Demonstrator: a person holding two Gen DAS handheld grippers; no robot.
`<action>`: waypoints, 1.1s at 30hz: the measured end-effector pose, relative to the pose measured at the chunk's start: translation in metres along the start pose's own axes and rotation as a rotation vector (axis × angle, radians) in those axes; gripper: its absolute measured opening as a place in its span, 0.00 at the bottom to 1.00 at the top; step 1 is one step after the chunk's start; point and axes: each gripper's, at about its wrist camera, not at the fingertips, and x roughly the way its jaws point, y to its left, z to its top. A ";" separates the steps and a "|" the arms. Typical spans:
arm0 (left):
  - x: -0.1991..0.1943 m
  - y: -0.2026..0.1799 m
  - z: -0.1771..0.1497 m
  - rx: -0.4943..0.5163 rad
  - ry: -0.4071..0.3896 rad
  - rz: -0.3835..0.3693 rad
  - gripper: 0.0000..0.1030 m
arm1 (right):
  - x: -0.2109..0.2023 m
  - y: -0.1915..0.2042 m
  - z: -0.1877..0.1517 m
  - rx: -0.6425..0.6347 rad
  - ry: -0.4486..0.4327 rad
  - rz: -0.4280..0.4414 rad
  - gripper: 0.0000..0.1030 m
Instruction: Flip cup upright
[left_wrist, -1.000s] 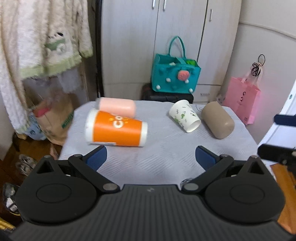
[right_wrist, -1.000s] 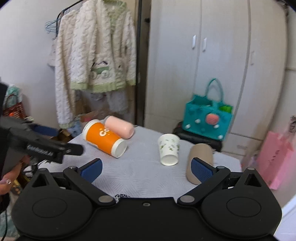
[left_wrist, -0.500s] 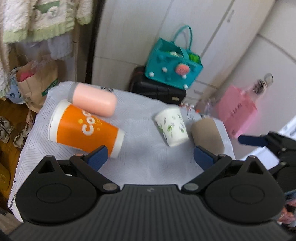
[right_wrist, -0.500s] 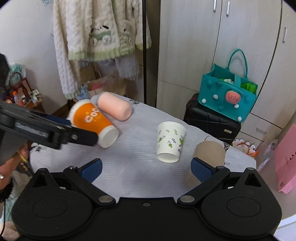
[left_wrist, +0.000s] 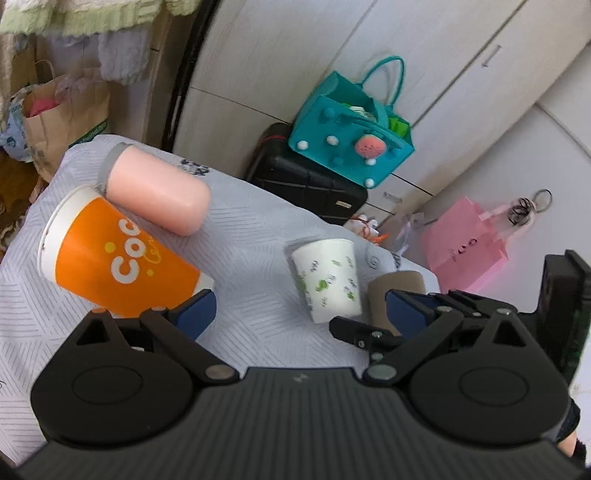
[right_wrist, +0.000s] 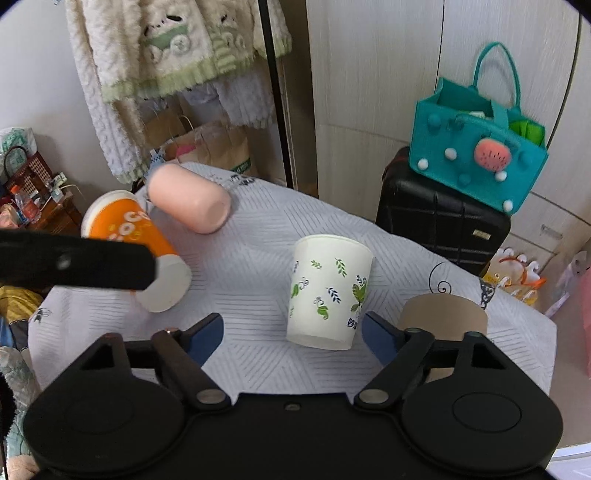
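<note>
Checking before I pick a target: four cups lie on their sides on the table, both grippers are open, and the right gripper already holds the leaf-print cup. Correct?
Not quite. The right gripper holds nothing: the right wrist view shows its jaws open with the leaf-print cup beyond them, untouched. The rest stands: the orange cup, pink cup and brown cup also lie down, and the left gripper is open.

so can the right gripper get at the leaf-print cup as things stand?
Probably yes. The right gripper is open, and the leaf-print cup lies on its side just ahead between the fingers, with bare tablecloth around it. The brown cup sits near the right finger but apart.
</note>
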 end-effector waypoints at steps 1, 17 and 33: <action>0.001 0.002 0.001 -0.007 -0.002 0.004 0.97 | 0.006 -0.002 0.002 0.003 0.009 -0.003 0.80; 0.003 0.007 0.001 0.036 0.003 0.036 0.97 | 0.047 -0.018 0.008 0.054 0.060 -0.026 0.62; -0.014 0.007 -0.010 0.075 -0.023 0.047 0.97 | -0.005 -0.005 -0.021 0.145 0.093 0.007 0.61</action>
